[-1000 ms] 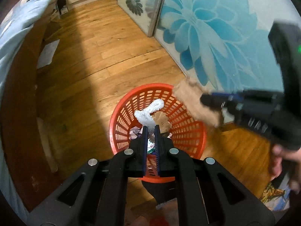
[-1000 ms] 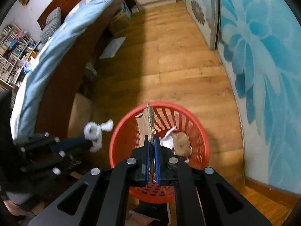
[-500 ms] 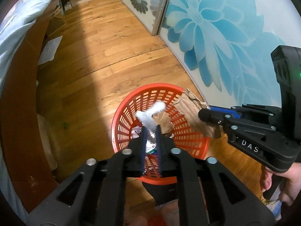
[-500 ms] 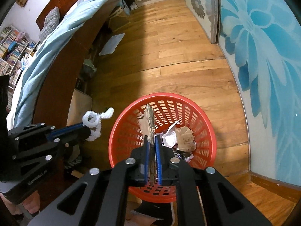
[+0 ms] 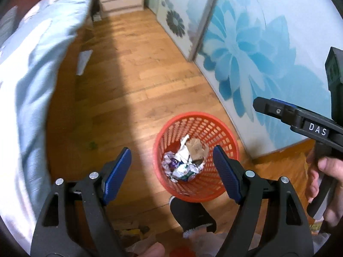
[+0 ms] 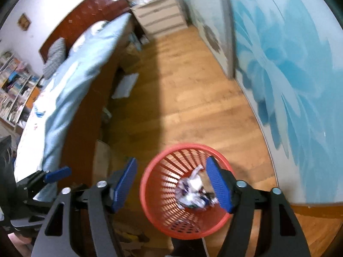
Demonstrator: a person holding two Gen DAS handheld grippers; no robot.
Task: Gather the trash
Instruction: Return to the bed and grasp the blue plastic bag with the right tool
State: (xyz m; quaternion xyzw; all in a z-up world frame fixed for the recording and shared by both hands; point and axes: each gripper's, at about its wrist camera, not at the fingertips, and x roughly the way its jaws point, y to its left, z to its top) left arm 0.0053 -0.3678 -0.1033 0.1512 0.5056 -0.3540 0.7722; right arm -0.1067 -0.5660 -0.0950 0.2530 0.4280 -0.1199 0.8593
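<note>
- Left tool (image 5: 171, 162): jaws wide apart, just been opening, nothing between them. Blue pads (image 5: 120, 171) bare.
- Right tool (image 6: 171, 184): jaws also apart, just been opening, nothing gripped. Seen from left cam it's at the right edge, a hand (image 5: 323, 184) on its handle.
- Red basket (image 5: 223, 128) stands on the wood floor (image 5: 137, 68), close to the blue flower wall (image 5: 257, 49); both tools hover above it, pointing down.
- Trash (image 5: 184, 160) sits inside at the basket bottom: crumpled white/purple wrappers w/ a brown paper piece (image 5: 196, 147) beside them.
- Bed w/ light blue cover (image 6: 70, 90) runs along the left; white drawers (image 6: 158, 15) at far end of rm.
- Right cam pic blurred, so trash detail there is hard to tell.
</note>
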